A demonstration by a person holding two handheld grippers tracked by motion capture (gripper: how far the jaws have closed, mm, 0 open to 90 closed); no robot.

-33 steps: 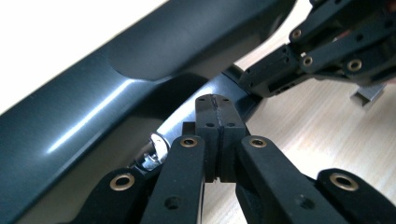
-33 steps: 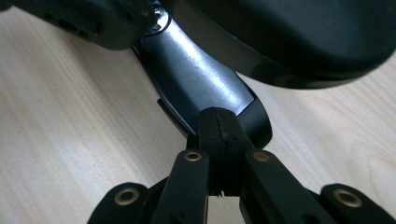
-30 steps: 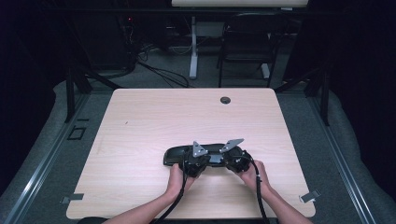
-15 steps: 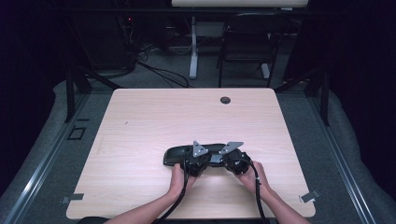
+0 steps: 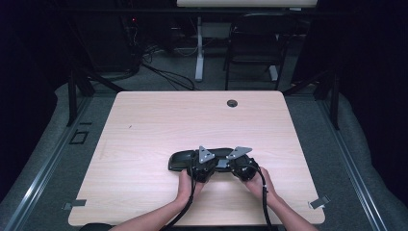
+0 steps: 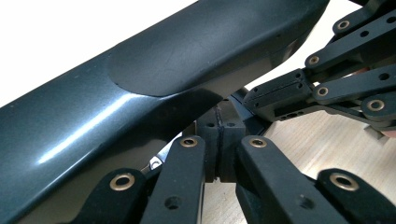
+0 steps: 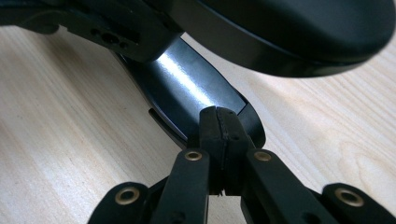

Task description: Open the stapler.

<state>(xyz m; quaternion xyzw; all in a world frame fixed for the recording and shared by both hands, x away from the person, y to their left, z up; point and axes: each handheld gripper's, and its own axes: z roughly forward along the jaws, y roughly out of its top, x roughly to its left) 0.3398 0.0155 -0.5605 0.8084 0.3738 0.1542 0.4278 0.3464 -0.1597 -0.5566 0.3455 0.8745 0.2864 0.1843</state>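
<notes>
A: So we're sitting at the 6 o'clock edge of the counter point(image 5: 144, 125), and the long dark case point(image 5: 185, 159) is lying just past our hands, a bit toward 5 o'clock from the counter's middle. Looks like a glasses case or something close to it.

B: Yeah, we're hovering both tools right at it. The left gripper point(image 6: 219, 149) is showing its jaws pinched fully together with nothing between them, tips just under the case's edge. The right gripper point(image 7: 220, 135) is the same deal, jaws closed on nothing, tips against the glossy dark end point(image 7: 187, 88).

A: Then we're needing to open up before we're grabbing anything, I reckon. That shell is looking smooth and rounded, glossy on the side and matte on top, so it's probably going to be slippery.

B: Agreed, we're better off pinching across the narrow way, low near the seam. The pale wood-grain top is flat, so it shouldn't be rocking.
</notes>
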